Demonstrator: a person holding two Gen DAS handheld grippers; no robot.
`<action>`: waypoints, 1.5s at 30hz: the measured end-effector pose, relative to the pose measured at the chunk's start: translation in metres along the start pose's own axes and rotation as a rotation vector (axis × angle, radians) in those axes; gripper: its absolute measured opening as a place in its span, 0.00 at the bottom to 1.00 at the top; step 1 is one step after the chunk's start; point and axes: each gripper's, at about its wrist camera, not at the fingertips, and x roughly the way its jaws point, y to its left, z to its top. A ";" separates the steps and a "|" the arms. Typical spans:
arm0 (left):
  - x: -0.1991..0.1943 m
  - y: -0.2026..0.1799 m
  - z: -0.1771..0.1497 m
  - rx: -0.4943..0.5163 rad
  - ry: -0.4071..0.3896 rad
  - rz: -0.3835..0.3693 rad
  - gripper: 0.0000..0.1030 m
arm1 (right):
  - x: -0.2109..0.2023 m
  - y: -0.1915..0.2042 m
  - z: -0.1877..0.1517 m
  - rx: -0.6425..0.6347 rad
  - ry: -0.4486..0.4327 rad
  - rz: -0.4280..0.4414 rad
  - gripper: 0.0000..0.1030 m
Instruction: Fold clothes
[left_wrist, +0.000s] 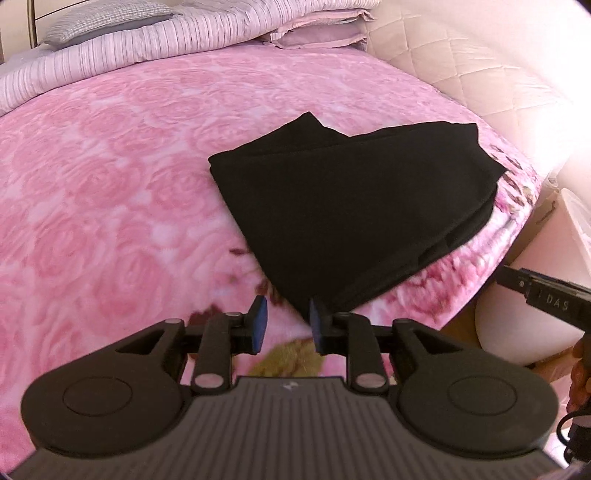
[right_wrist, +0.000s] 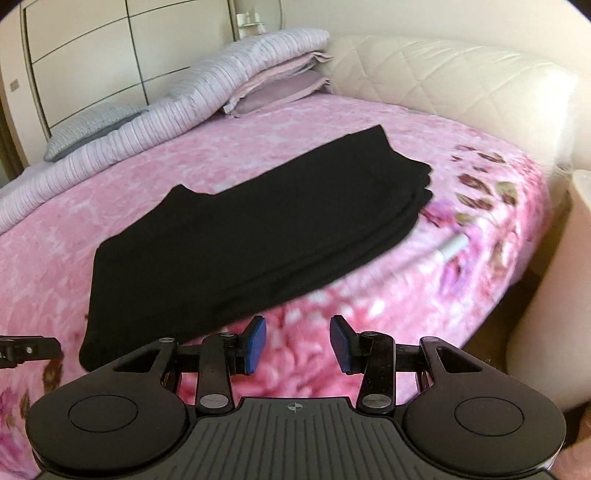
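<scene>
Folded garment on blanket; pillows behind; pen-like item, perhaps, right.

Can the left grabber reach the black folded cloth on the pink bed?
Probably yes: the open left gripper sits right at the near corner of the black folded cloth, with nothing between them.

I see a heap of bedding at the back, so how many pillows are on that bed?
3 that show: a grey checked pillow at the far left, and two pink pillows, one upon the other, by the cream headboard. The striped quilt may hide more.
</scene>
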 end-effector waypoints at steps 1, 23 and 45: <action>-0.005 -0.001 -0.003 -0.001 0.000 0.003 0.21 | -0.004 0.001 -0.004 -0.001 -0.002 -0.002 0.41; -0.084 -0.023 -0.037 0.089 -0.113 -0.003 0.30 | -0.089 0.014 -0.023 -0.018 -0.110 -0.021 0.41; -0.040 -0.015 -0.024 0.066 -0.014 0.025 0.31 | -0.050 0.004 -0.024 0.009 -0.026 -0.010 0.41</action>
